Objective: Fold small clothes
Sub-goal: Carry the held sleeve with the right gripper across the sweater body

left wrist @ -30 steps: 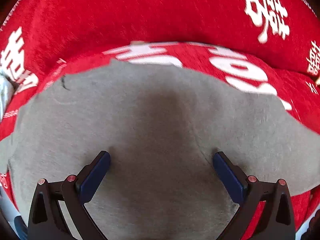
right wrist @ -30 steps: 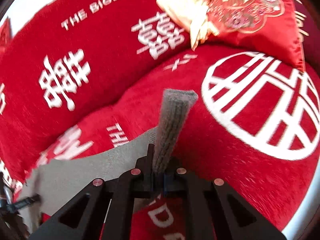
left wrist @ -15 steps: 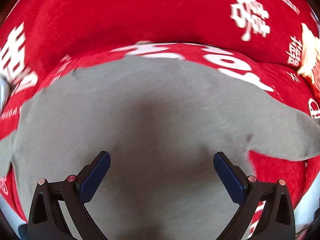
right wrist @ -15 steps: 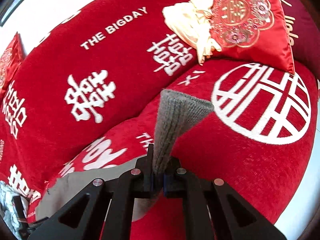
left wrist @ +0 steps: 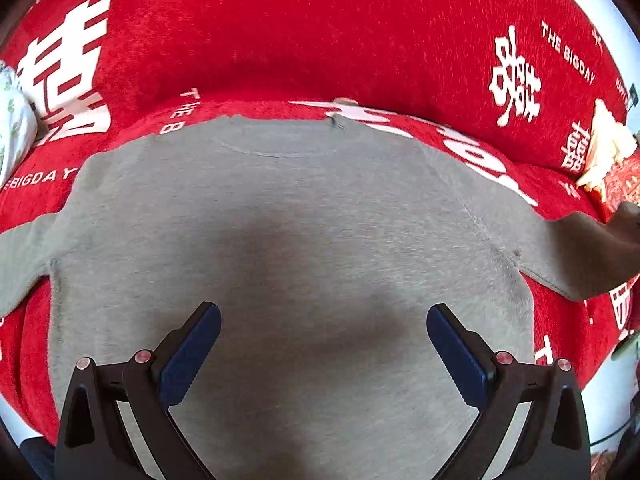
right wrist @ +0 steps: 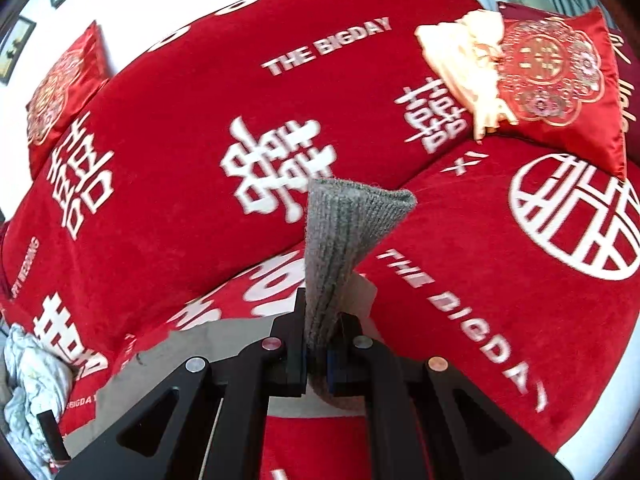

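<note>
A small grey sweater point(left wrist: 288, 240) lies spread flat on a red sofa seat, its neck toward the backrest. My left gripper point(left wrist: 324, 320) hovers over its lower body, open and empty, blue pads wide apart. The right sleeve point(left wrist: 580, 256) stretches off to the right. My right gripper point(right wrist: 318, 348) is shut on that sleeve's ribbed cuff point(right wrist: 344, 232), which stands up from the jaws above the seat. The sweater's body shows at lower left in the right wrist view point(right wrist: 208, 344).
The sofa backrest point(right wrist: 248, 92) rises behind. A red embroidered cushion point(right wrist: 556, 76) and cream cloth point(right wrist: 468, 52) sit at the right end. A pale crumpled garment point(right wrist: 28, 368) lies at the left end, also in the left wrist view point(left wrist: 12, 128).
My right gripper has lifted the cuff higher and away, stretching the sleeve out to the right. My left gripper has pulled back, so more of the sweater shows.
</note>
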`<state>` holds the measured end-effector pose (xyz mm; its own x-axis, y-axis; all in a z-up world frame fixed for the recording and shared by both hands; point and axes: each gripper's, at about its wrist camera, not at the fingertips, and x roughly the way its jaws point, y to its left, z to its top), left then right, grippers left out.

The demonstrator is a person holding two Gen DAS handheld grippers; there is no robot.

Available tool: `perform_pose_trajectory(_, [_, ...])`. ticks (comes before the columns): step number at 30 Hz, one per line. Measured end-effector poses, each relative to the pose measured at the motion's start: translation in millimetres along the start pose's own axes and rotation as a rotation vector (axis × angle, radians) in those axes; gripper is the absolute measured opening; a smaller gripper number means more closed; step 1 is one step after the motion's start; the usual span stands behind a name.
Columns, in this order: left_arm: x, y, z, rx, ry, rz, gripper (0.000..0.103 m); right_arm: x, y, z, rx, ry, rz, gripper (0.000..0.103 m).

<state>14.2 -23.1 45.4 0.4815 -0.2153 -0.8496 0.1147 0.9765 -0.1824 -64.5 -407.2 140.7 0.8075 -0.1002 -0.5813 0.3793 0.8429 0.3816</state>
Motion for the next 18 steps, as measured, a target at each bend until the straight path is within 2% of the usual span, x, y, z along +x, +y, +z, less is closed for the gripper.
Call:
perform_pose_trajectory(9, [-10, 58, -12, -0.051, -0.023, -0.001, 0.103, 19, 82, -23, -0.053, 0.061, 0.077, 0.007])
perform_pose_trajectory(18, [-12, 108, -25, -0.141, -0.012, 0.02, 0.103, 26, 161, -42, -0.13, 0.078, 0.126, 0.007])
